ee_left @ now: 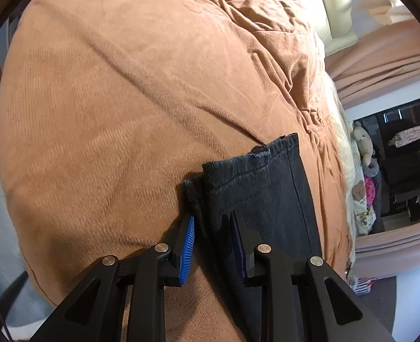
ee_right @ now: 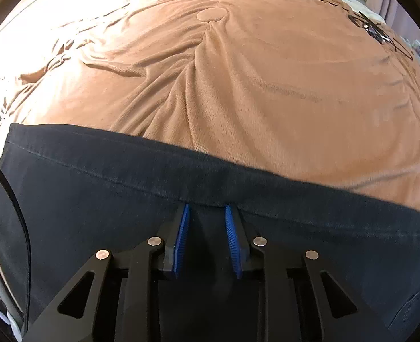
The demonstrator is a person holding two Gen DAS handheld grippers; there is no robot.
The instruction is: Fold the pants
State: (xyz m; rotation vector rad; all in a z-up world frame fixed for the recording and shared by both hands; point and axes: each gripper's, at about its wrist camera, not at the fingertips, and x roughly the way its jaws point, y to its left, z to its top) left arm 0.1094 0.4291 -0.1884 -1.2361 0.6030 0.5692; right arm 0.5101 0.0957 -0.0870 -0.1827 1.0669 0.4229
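Dark pants lie on a brown blanket point(ee_left: 124, 99). In the left wrist view one narrow leg end point(ee_left: 267, 176) with a worn hem points away from me. My left gripper point(ee_left: 212, 215) straddles its folded left edge. The blue pad point(ee_left: 187, 245) stands a little off the cloth, so the jaws are open with fabric loose between them. In the right wrist view the pants point(ee_right: 96, 199) spread wide across the lower half. My right gripper point(ee_right: 206, 205) points down onto them just below a long seam, near their far edge. Its blue pads point(ee_right: 181, 236) stand apart with flat cloth between.
The brown blanket point(ee_right: 267, 85) is creased and runs far beyond the pants. Black cables point(ee_right: 372, 25) lie at its far right corner. A black cord point(ee_right: 16, 199) crosses the left edge. Soft toys point(ee_left: 364, 148) and pink curtains point(ee_left: 387, 62) are beside the bed.
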